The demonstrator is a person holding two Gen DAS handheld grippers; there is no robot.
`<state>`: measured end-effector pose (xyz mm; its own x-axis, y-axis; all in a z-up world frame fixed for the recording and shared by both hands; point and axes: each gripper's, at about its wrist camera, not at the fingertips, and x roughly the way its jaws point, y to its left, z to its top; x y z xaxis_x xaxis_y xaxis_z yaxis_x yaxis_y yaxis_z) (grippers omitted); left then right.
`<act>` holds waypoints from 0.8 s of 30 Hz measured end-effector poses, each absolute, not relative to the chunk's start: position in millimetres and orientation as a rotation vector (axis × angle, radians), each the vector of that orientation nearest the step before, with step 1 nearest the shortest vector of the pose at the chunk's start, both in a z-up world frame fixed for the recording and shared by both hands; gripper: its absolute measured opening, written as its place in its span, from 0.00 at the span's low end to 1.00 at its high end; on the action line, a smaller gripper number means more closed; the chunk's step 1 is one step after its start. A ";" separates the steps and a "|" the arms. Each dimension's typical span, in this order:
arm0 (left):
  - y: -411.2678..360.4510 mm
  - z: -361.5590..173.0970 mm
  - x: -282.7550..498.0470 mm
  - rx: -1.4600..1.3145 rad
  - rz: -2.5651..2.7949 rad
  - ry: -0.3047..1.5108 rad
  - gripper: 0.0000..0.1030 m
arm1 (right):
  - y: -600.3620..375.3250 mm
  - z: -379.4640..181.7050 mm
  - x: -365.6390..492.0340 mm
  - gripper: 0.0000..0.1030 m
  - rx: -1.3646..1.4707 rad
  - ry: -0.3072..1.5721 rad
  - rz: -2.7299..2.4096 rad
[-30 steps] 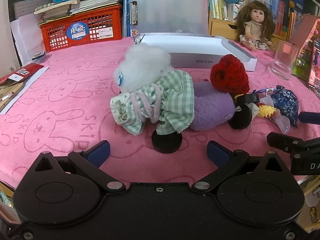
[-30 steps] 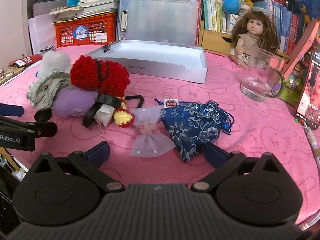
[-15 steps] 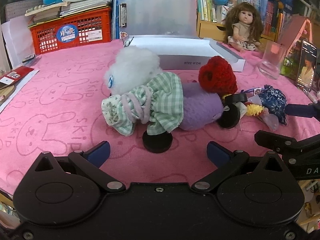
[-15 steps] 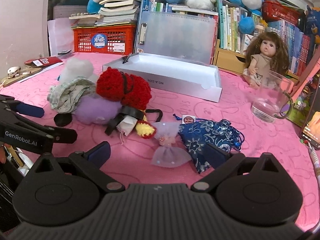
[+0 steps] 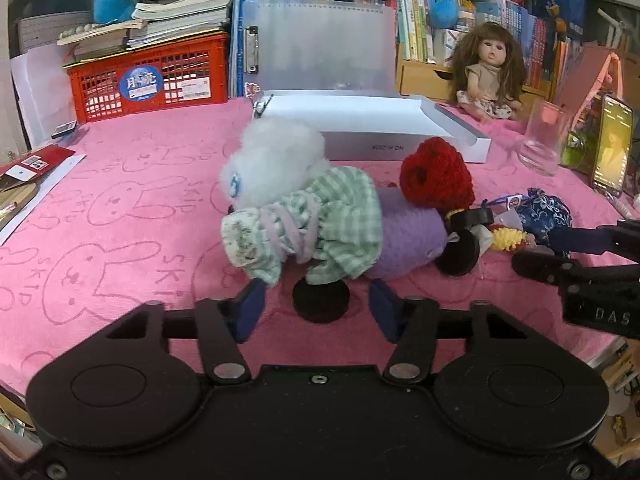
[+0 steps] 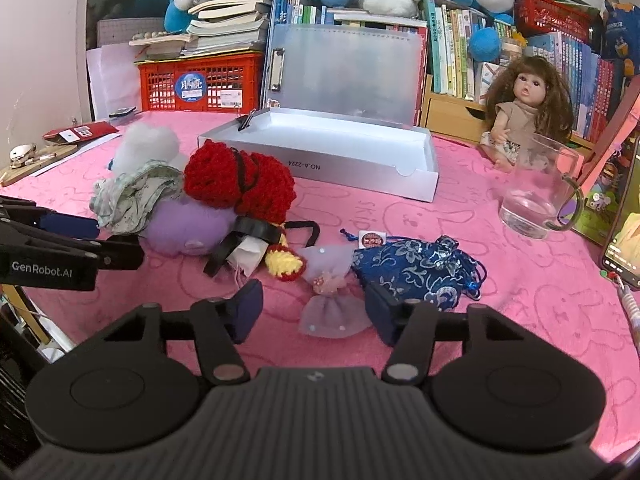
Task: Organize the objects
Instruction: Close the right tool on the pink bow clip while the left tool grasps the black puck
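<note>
Both grippers' jaws had just been closing, pads touching nothing: the left gripper (image 5: 316,308) around a soft, light doll's (image 5: 304,216) foot, the right gripper (image 6: 314,314) around a flimsy bow (image 6: 330,312).

Your left gripper (image 5: 316,304): matte black housing, two round discs, silver pivot pins, small screws, blue pads (image 5: 250,308) on fingertips. Your right gripper (image 6: 314,308): ribbed grey-black housing, same discs, pins, blue pads (image 6: 248,310).
</note>
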<state>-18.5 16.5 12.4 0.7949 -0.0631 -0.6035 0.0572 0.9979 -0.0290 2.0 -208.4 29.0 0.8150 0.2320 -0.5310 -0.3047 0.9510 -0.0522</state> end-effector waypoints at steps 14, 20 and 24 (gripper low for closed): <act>21.3 20.8 -35.9 0.005 -0.082 0.638 0.35 | -213.6 30.8 7.2 0.25 -0.094 0.542 0.248; 19.2 19.1 -31.8 -0.002 -0.096 0.638 0.33 | -210.1 30.2 6.3 0.21 -0.098 0.544 0.256; 18.1 15.8 -28.3 -0.005 -0.101 0.643 0.33 | -208.8 28.8 10.5 0.21 -0.098 0.550 0.247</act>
<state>-28.3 18.1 15.8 0.7954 -0.0952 -0.5986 0.0920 0.9951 -0.0361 10.5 -208.8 28.8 0.8237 0.2056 -0.5284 -0.2580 0.9658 -0.0263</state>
